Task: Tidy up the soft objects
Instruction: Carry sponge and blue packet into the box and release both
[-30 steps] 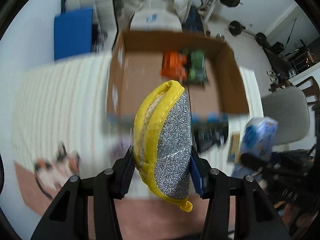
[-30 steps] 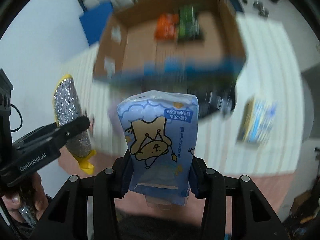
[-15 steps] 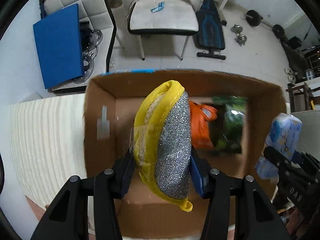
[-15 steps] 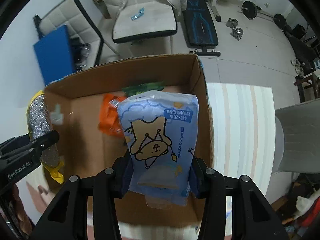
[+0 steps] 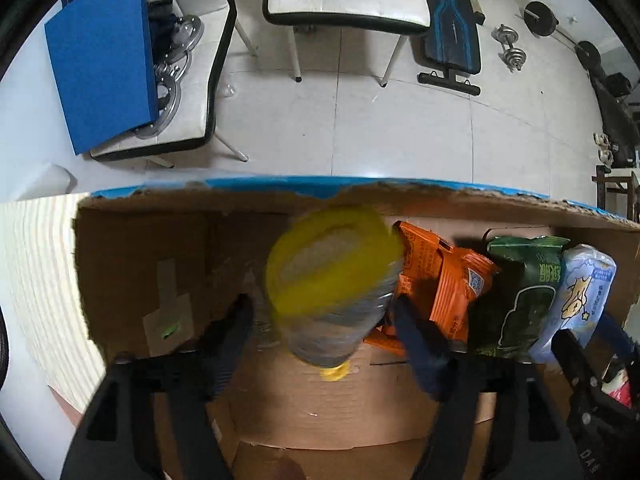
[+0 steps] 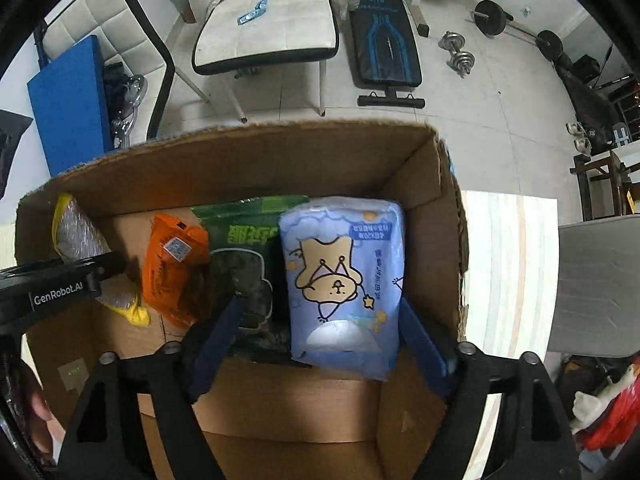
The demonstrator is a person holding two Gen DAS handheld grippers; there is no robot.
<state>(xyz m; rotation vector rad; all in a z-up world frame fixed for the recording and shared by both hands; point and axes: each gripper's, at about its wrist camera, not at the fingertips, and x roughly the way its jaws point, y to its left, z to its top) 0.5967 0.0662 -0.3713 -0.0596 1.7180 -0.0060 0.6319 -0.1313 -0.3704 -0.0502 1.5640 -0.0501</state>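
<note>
Left wrist view: inside the cardboard box (image 5: 280, 412), the yellow scouring pad (image 5: 332, 284) is seen blurred between the spread fingers of the left gripper (image 5: 324, 320); whether it is touched cannot be told. In the right wrist view, the blue tissue pack (image 6: 344, 284) stands against the box's right wall, beside the green packet (image 6: 248, 252) and orange packet (image 6: 174, 264), with the right gripper (image 6: 320, 320) opened around it. The placing step appears nearly done; withdrawal upward is judged next. The box floor beneath the items is hidden.
</note>
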